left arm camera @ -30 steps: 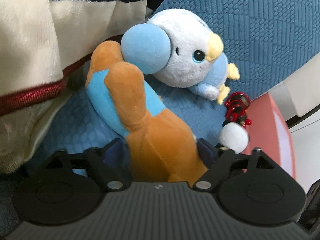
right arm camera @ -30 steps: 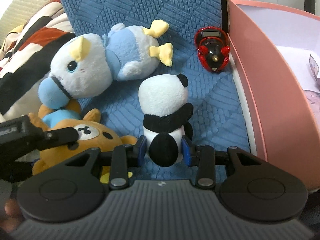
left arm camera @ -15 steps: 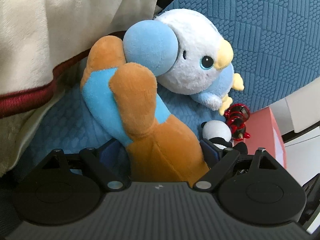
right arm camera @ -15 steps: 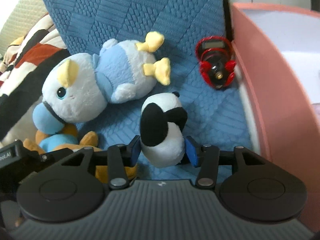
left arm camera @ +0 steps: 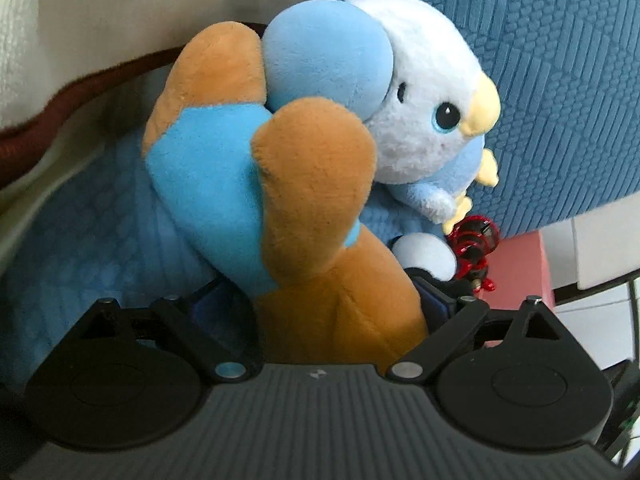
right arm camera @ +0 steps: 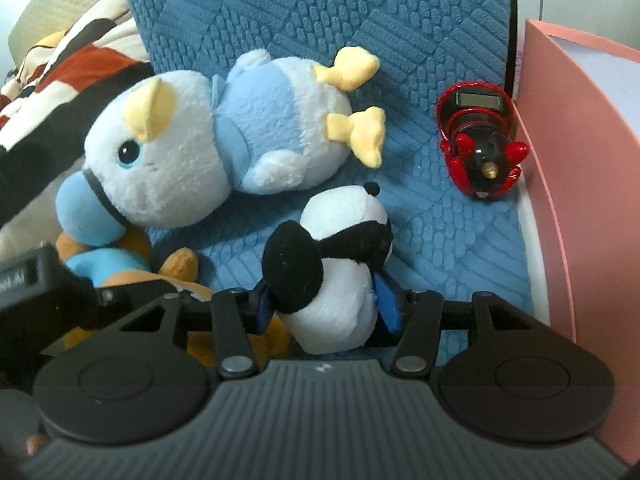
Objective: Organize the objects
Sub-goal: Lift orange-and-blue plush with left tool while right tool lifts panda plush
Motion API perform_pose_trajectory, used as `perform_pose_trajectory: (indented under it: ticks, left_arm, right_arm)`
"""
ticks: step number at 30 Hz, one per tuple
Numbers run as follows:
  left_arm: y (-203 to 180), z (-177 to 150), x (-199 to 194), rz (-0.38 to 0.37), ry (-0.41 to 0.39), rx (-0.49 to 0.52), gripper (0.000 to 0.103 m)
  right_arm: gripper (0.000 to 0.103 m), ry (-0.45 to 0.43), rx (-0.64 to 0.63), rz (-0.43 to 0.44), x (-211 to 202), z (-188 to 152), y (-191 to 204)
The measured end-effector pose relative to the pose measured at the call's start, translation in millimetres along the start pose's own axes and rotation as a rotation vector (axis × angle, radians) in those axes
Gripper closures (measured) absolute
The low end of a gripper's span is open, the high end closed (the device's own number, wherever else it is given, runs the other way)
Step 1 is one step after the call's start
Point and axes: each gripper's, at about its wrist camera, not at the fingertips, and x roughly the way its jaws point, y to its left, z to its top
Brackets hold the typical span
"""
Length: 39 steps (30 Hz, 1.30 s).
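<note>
Striped blanket (right arm camera: 60,80) lay far left. Left gripper (left arm camera: 324,300) spread wide, jaws just opening, orange bear plush (left arm camera: 304,216) between them. Blue bird plush (right arm camera: 224,140) crowded against bear. Right gripper (right arm camera: 324,304) half spread around panda plush (right arm camera: 336,264). Red toy (right arm camera: 480,144) beside pink box (right arm camera: 568,184) wall.
</note>
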Motion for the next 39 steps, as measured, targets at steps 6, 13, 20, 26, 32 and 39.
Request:
perform_pose_trajectory:
  ticks: [6, 13, 20, 26, 32, 39]
  left_arm:
    - [-6, -7, -10, -0.006, -0.019, 0.042, 0.024]
    - [-10, -29, -33, 0.019, -0.004, 0.037, 0.030]
    - [-9, -56, -61, 0.062, 0.022, 0.065, 0.031]
    - [-4, -80, -86, 0.081, 0.010, 0.047, 0.033]
    - [-12, -93, -109, 0.073, -0.002, 0.017, 0.034]
    - [-43, -94, -138, 0.087, -0.028, 0.075, 0.034]
  right_arm:
    - [0.054, 0.019, -0.011, -0.004, -13, 1, 2]
    - [0.055, 0.039, 0.032, -0.002, -42, -15, -2]
    - [0.056, 0.017, 0.060, 0.020, -84, -24, -6]
    - [0.056, 0.030, 0.066, 0.019, -119, -45, -19]
    - [0.056, 0.053, 0.098, 0.026, -139, -48, -27]
    - [0.056, 0.025, 0.077, 0.067, -169, -27, -25]
